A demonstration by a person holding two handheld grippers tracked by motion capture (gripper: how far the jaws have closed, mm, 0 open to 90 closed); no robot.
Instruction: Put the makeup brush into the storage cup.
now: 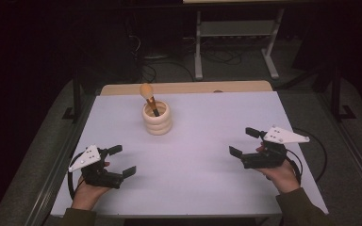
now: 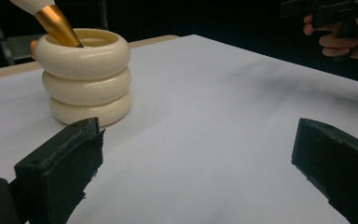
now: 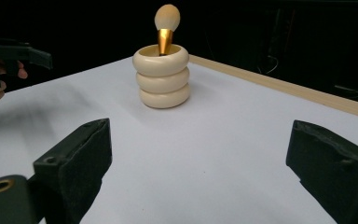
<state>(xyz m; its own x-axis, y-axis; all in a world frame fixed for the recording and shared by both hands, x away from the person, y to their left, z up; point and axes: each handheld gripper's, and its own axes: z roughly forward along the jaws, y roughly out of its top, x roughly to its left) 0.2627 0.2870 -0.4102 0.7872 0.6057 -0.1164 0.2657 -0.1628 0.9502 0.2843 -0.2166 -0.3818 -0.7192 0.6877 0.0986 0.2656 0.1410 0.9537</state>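
Dark floor and cables surround the white table [image 1: 193,183] in the high view; the ringed cream holder [image 1: 157,120] stands far of centre, brush [image 1: 148,96] upright in it, leaning slightly left. The left gripper [image 1: 118,161] seems marginally nearer than the right gripper [image 1: 242,141]; both gape, holding nothing. Left gripper view: holder [image 2: 87,79] ahead-left, path bare. Right gripper view: holder [image 3: 162,77] ahead, brush [image 3: 166,28] vertical, nothing between.

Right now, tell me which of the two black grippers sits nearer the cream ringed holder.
The left gripper. It sits closer to the cream ringed brush holder than the right gripper, which rests farther off toward the white table's right edge.
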